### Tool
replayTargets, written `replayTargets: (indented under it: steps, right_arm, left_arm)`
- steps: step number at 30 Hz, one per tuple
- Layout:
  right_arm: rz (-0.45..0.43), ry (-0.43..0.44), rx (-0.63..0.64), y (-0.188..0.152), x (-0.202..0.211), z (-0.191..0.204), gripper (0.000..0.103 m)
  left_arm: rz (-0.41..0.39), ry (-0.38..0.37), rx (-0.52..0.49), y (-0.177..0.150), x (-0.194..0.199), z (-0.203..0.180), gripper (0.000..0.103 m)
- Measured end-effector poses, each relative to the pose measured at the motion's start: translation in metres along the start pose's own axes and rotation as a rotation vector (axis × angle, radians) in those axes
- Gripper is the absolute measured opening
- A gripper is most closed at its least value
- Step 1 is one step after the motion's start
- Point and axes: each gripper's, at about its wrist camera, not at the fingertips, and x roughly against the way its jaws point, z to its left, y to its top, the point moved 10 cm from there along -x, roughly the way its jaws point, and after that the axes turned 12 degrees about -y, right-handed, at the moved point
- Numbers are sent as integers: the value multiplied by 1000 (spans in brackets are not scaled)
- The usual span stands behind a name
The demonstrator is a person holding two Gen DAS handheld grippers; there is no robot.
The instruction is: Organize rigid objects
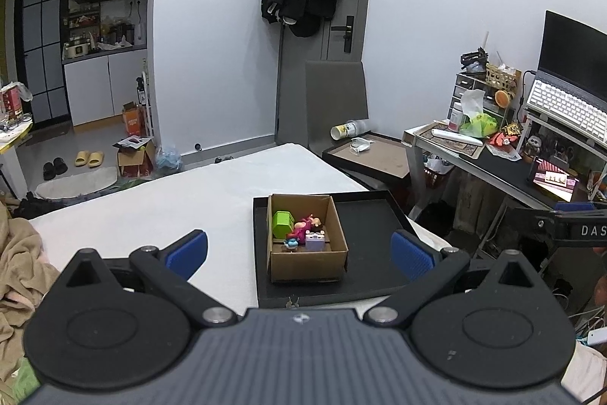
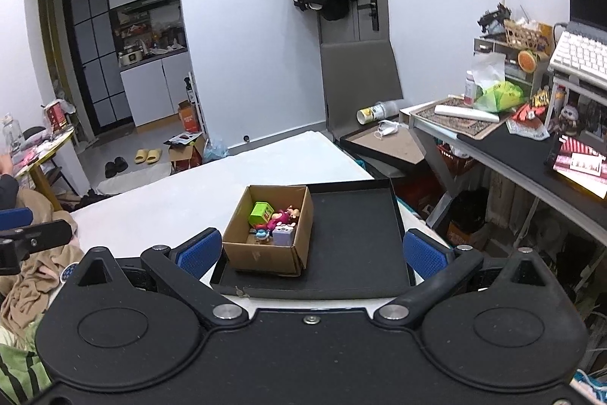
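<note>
Left gripper (image 1: 299, 249): jaws wide apart, holding nothing.
Right gripper (image 2: 311, 249): jaws wide apart, holding nothing.
Toys (image 1: 301, 228): inside cardboard box (image 1: 307, 266), left side of black tray (image 1: 375, 226), on bed (image 1: 170, 200).

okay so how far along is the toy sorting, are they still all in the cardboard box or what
Done: nothing looks sorted yet. The green cube, pink figure, lilac block and small blue toy all sit in the cardboard box, which stands on the left part of the black tray.
In hand: nothing. The left gripper and right gripper are both open, short of the box.
Left: every toy remains to be picked out.
</note>
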Motion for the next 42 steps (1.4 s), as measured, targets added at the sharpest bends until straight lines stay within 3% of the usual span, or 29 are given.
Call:
replayTargets:
  steps: [42]
  right_arm:
    - [36,-8,-1,-8,-3,2,103]
  left_arm:
    - [44,-25,2,-11,-5,-5,102]
